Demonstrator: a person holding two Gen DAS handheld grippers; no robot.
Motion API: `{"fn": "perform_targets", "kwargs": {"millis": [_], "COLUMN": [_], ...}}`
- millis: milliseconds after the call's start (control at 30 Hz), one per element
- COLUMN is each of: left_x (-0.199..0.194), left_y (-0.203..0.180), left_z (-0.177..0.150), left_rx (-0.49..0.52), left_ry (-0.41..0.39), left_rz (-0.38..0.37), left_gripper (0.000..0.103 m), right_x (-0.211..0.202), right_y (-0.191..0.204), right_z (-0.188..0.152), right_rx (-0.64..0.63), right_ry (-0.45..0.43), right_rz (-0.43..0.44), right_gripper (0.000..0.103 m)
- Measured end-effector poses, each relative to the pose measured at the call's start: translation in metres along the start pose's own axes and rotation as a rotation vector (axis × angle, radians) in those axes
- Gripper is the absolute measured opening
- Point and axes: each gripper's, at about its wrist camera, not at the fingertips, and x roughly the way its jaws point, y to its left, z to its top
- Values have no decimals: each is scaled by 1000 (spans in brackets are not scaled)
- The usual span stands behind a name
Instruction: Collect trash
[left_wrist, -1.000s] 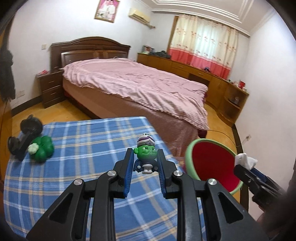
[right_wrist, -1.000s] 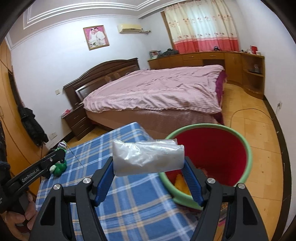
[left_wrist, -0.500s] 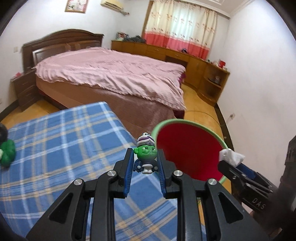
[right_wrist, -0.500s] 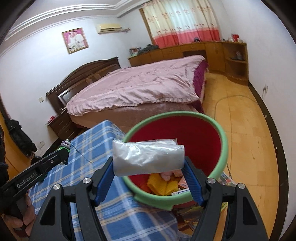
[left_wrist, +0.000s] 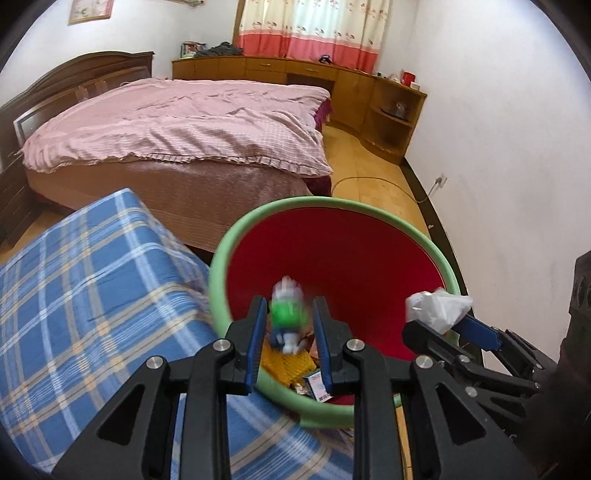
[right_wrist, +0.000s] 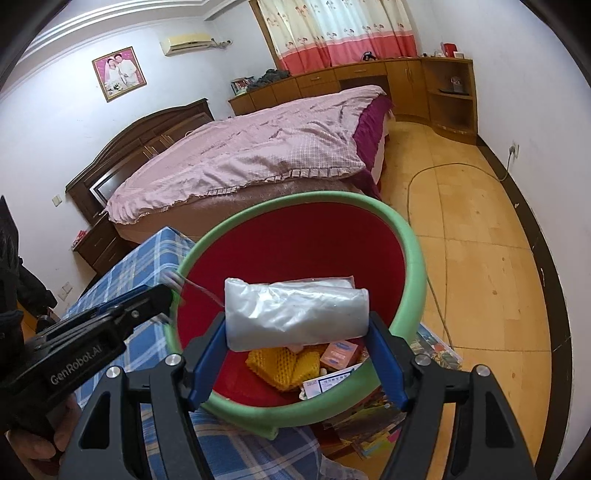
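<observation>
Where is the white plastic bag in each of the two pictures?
Left wrist view: the white plastic bag is at the right, low, between the right gripper's fingers, over the bin's edge.
Right wrist view: the bag is in the middle, low, held across the same gripper.
Shared landmark: the red bin with the green rim.

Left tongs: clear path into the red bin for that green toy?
Probably yes. The left tongs hold the green toy over the red bin, inside its rim. Only loose trash lies below, and the right tongs sit off to the side.
</observation>
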Motion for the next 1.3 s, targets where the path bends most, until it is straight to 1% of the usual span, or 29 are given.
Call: {"fn": "perform_targets", "kwargs": {"millis": [100,233,367,567,700,733,800,867,1000,1200,1300], "left_x": [3,3,-7,-32,-56,-62,-78,-88,-113,-144,-159], "left_y": [-2,4,14,28,38,42,48,54,67,82,87], "left_z": [1,2,-1,-11,-19,-21,-25,-29,-37,-48,-56], "left_rx": [3,-33,-63,-91,-117,-124,-135,-143,-177,-220,-242], "left_ry": [3,13,7,-10,-29,-36,-52,-63,-92,-122,-133], "left_rz": [1,18,38,69,102,108,128,144,177,240,282], "left_gripper": [25,25,25,25,25,25,25,26,38,46,47], "right_x": [3,2,-4,-19,-32,-35,-43,-50,-65,-82,-91], "right_y": [-4,-5,0,20,37,41,51,61,80,104,115], "right_z": [0,2,1,-3,-6,-7,-10,-12,-18,-28,-32], "right_rx": [12,11,6,-26,-50,-57,-73,-86,-111,-154,-174], "right_ry": [0,-9,-17,-36,-52,-56,-67,-80,-99,-111,-124], "right_rz": [21,29,41,65,89,96,104,108,122,148,151], "right_gripper": [76,81,82,82,83,84,90,91,95,97,101]}}
